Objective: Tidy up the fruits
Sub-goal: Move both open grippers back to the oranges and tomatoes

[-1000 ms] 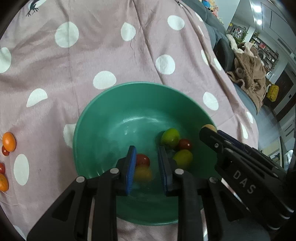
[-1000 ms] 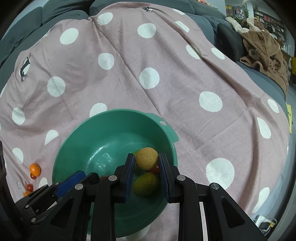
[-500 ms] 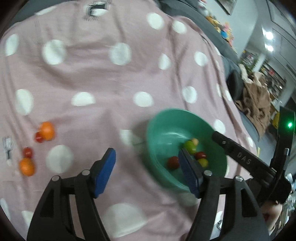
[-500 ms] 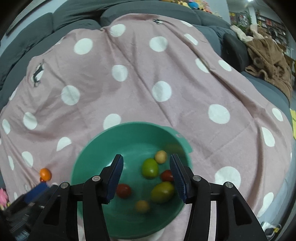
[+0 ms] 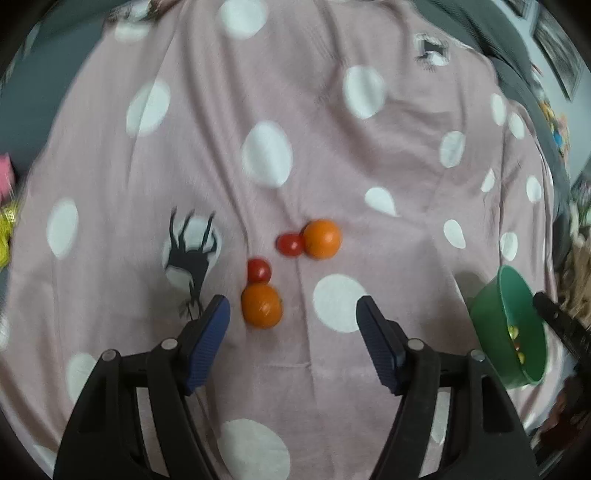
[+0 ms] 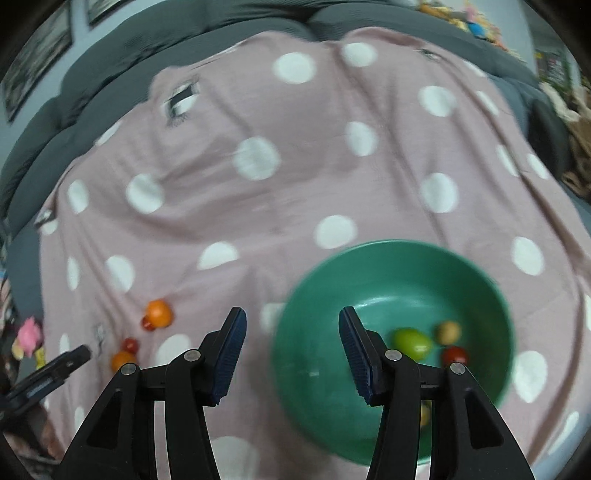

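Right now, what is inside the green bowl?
In the bowl: a green fruit, a tan one and a red one. The right gripper covers part of the bottom, so more may lie there.

A dark grey sofa (image 6: 192,48) is draped with a pink blanket (image 5: 295,122) printed with white polka dots, a black deer figure (image 5: 190,254) and eye motifs; cushions are seen along its far edge. Framed pictures (image 6: 33,55) are hung on a pale wall (image 6: 79,20) behind the sofa, and colourful soft toys (image 6: 469,16) are lined up on the backrest. A brown throw, possibly a fleece (image 6: 576,122), is bunched at the right end, with blurred shelving (image 6: 554,62) beyond it.
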